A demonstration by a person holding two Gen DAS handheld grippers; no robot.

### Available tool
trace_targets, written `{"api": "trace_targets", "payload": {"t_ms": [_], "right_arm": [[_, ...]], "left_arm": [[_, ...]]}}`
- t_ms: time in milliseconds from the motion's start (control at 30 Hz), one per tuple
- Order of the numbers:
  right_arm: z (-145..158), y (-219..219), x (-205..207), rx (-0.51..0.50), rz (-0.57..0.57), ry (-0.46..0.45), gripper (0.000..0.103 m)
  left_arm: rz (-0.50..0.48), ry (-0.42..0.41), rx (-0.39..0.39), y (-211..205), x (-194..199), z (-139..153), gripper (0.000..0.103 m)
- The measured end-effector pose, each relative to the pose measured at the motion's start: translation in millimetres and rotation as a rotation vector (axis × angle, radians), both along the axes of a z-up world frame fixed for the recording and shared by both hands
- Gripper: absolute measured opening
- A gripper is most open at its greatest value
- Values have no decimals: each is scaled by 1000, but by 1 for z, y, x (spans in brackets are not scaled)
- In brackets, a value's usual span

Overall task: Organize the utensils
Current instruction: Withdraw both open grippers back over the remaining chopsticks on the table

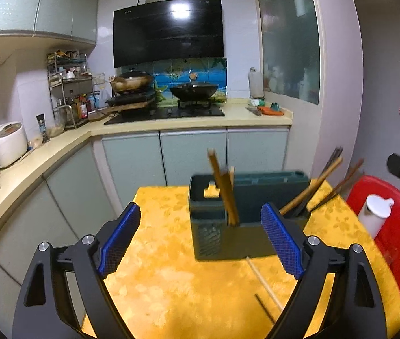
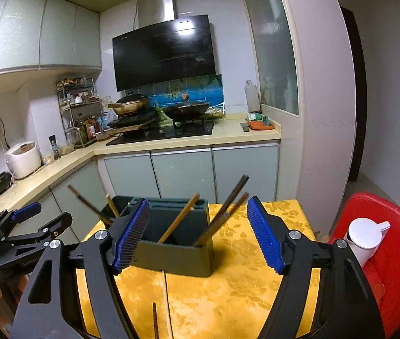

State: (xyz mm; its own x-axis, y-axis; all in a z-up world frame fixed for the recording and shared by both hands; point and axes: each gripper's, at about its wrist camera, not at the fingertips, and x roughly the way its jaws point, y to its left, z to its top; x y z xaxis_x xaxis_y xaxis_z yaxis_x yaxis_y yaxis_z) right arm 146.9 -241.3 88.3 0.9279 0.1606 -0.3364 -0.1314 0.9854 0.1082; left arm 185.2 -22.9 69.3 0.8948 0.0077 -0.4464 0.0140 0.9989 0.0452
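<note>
A dark green utensil holder (image 1: 245, 226) stands on the yellow tablecloth (image 1: 171, 282); it also shows in the right wrist view (image 2: 177, 251). Wooden chopsticks (image 1: 224, 192) stand in its left compartment, blurred, and more chopsticks (image 1: 313, 189) lean out on the right, also visible in the right wrist view (image 2: 222, 214). Two loose chopsticks (image 1: 265, 285) lie on the cloth in front of the holder, also in the right wrist view (image 2: 165, 299). My left gripper (image 1: 200, 240) is open and empty, just before the holder. My right gripper (image 2: 197, 234) is open and empty, above the holder's front.
A red plastic stool (image 2: 392, 254) with a white dispenser (image 2: 366, 240) stands right of the table. A kitchen counter (image 1: 58, 147) with stove, woks and a rice cooker (image 1: 6, 144) runs behind and to the left. The left gripper (image 2: 27, 226) shows at the right view's left edge.
</note>
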Motion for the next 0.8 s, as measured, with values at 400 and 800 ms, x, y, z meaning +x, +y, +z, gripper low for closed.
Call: {"api": "trace_targets", "payload": {"t_ms": [400, 800], "right_arm": [[-66, -3, -44, -36, 3, 63, 70], [-113, -21, -74, -17, -30, 132, 70]], "left_arm": [[-30, 141, -17, -2, -32, -69, 84], [-147, 290, -23, -41, -79, -142, 84]]}}
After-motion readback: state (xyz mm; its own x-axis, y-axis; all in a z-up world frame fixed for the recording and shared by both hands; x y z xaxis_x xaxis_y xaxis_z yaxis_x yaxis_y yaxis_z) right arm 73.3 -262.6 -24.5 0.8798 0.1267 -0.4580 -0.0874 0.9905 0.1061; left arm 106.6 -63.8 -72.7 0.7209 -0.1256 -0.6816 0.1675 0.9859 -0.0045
